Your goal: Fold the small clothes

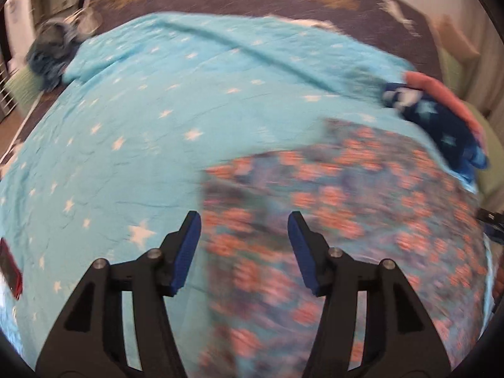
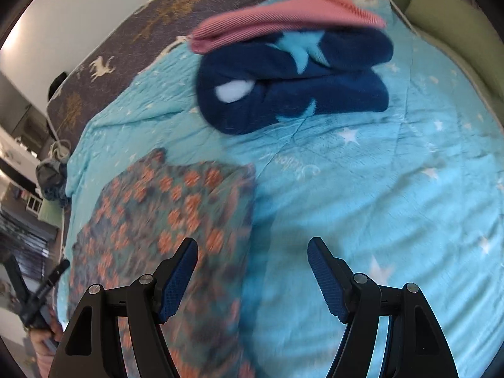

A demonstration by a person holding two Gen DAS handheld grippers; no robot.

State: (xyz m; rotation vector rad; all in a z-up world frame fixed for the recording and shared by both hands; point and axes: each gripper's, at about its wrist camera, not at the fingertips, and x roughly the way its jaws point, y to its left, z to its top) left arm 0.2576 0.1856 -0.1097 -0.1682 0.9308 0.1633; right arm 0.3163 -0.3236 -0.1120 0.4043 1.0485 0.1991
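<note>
A small garment with an orange flower print (image 1: 346,220) lies flat on the light blue star blanket (image 1: 126,126). My left gripper (image 1: 244,220) hovers over the garment's left edge, open, with nothing between its blue pads. In the right wrist view the same flowered garment (image 2: 163,220) lies at the lower left. My right gripper (image 2: 252,245) is open above its right edge and the blanket (image 2: 378,189), holding nothing.
A folded dark blue star-print piece (image 2: 293,82) with a pink piece (image 2: 283,15) on top sits farther back on the blanket. A dark crumpled item (image 1: 53,53) lies at the far left edge. A green cushion (image 2: 456,22) borders the right side. A hand (image 2: 41,340) shows at the lower left.
</note>
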